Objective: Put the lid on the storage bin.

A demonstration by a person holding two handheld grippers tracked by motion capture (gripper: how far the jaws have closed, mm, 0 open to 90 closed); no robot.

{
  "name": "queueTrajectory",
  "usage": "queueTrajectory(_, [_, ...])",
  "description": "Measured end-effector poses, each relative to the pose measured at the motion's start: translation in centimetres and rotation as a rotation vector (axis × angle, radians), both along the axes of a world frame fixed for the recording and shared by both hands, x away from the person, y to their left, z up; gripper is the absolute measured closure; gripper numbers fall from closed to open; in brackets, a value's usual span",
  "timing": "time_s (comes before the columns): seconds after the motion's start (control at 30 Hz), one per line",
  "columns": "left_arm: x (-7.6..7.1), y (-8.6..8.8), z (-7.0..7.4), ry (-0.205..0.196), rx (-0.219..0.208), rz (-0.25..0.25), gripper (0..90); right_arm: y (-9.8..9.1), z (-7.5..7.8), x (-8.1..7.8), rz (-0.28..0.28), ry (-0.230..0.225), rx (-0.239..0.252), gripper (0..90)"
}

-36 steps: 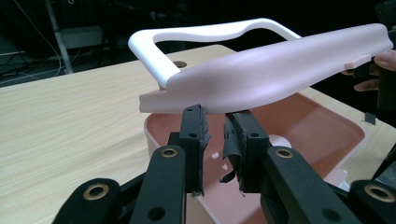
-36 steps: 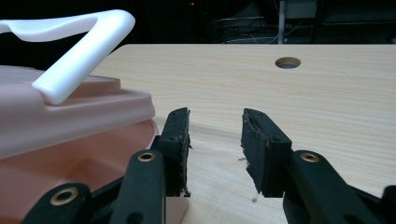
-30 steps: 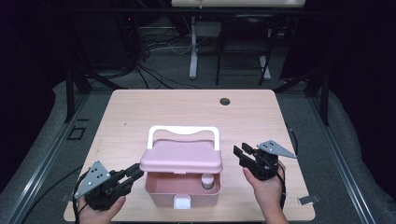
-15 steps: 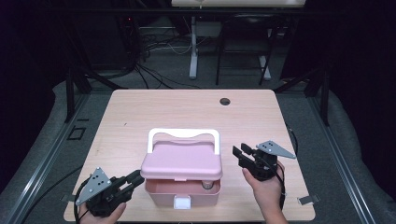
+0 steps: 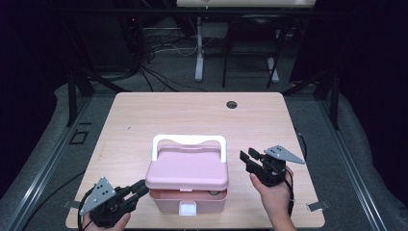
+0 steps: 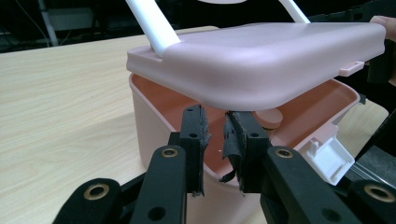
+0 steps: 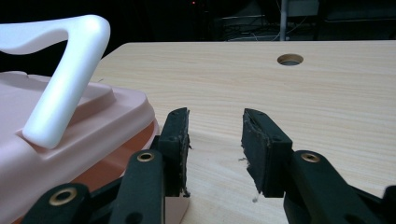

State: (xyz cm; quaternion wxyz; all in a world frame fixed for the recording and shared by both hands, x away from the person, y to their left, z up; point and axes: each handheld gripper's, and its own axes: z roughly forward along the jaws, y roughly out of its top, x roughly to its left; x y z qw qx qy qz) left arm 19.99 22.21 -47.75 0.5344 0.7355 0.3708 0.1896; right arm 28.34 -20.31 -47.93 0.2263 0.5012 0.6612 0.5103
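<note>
A pink box [image 5: 166, 202] with a white handle [image 5: 188, 140] stands at the near middle of the table. Its lid [image 5: 187, 168] lies ajar over it, and a gap shows at the front right. My left gripper [image 5: 139, 188] is at the box's near left corner, open by a narrow gap with nothing in it. In the left gripper view my left gripper [image 6: 215, 116] points at the box wall [image 6: 159, 121] under the raised lid [image 6: 261, 51], and a round thing [image 6: 268, 117] lies inside. My right gripper [image 5: 248, 159] is open and empty beside the box's right side. In the right gripper view my right gripper [image 7: 215, 119] stands next to the lid [image 7: 93, 116].
A white latch [image 5: 187, 208] hangs on the box's front. The wooden table [image 5: 144, 120] has a round cable hole [image 5: 232, 104] at the back. Dark floor with cables and stands surrounds it. The table's near edge is close under both hands.
My left gripper has drawn back from the lid's left corner toward the near table edge. The lid has sunk lower over the box. The right gripper has not moved.
</note>
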Motion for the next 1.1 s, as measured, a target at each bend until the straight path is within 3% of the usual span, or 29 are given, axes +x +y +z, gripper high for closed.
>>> queueTrajectory(0.67, [-0.3,0.2,-1.0,0.021,0.003,-0.003,76.2,-0.2,-0.2,0.0,-0.006,0.004,0.003,60.6])
queueTrajectory(1.1, [-0.5,0.4,-1.5,0.039,0.034,-0.002,76.3,-0.2,-0.3,0.0,-0.006,0.004,0.006,60.5])
